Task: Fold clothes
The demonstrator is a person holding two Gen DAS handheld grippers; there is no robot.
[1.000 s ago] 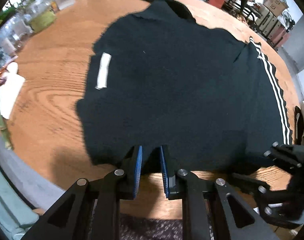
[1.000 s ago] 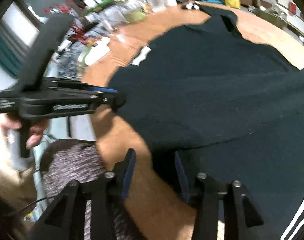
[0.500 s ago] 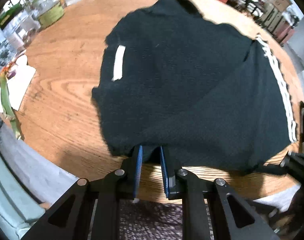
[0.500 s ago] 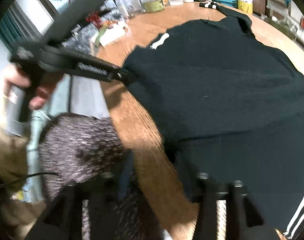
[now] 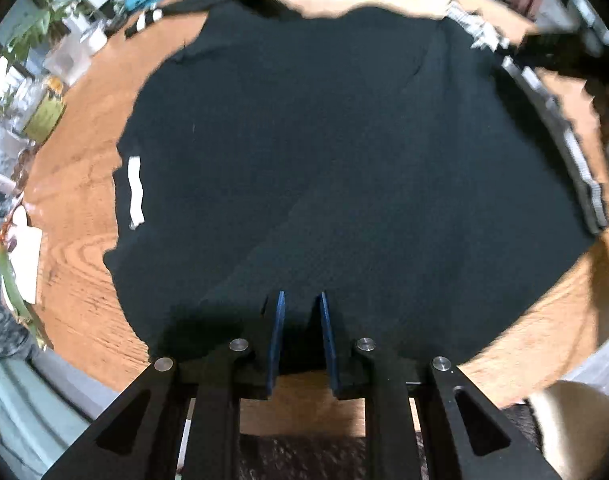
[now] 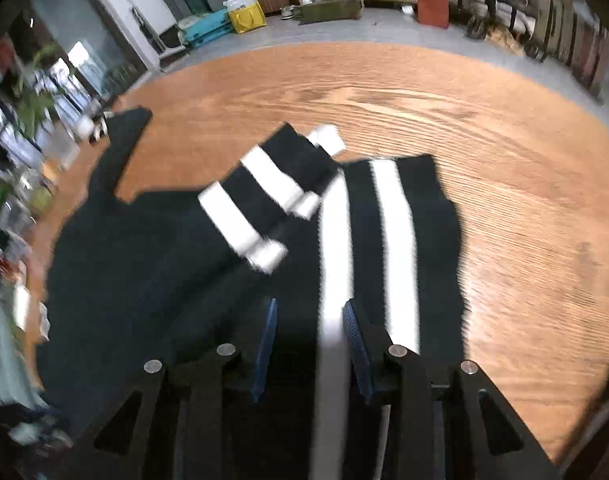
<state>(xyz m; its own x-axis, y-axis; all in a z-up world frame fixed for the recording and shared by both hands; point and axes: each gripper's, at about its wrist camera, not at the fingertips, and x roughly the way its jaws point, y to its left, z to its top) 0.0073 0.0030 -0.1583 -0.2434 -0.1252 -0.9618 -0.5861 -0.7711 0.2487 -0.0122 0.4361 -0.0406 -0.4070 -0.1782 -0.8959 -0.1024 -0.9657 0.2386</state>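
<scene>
Left wrist view first: the left gripper [image 5: 300, 316] sits at the near hem of the black garment [image 5: 344, 152], its blue pads [image 5: 278, 332] close together with dark cloth bunched between them, so it reads as pinching the hem. The garment lies spread across the round wooden table [image 5: 72, 216], a white label [image 5: 135, 192] showing at its left edge and white stripes [image 5: 576, 160] running down its right side. A folded-over layer runs diagonally across the lower half. Clutter sits beyond the table's far-left edge, a green jar [image 5: 44, 116] among it. Over to the right wrist view now: the right gripper [image 6: 310, 332] hangs over the striped part, pads [image 6: 266, 344] a little apart with black cloth and one white stripe [image 6: 332, 280] passing between them; it looks like a hold on the cloth, though motion blur makes the actual contact hard to confirm. A striped sleeve [image 6: 264, 196] is flipped across the body, the rest draping toward the left. How will it handle? Judging by the drape, this is soft, light, limp knit (no stiffness to help it keep a crease), so it should sag and slide on the smooth wood. Best bets for a hold are hems, seams and corners, both pinches kept level so the fold lands square.
</scene>
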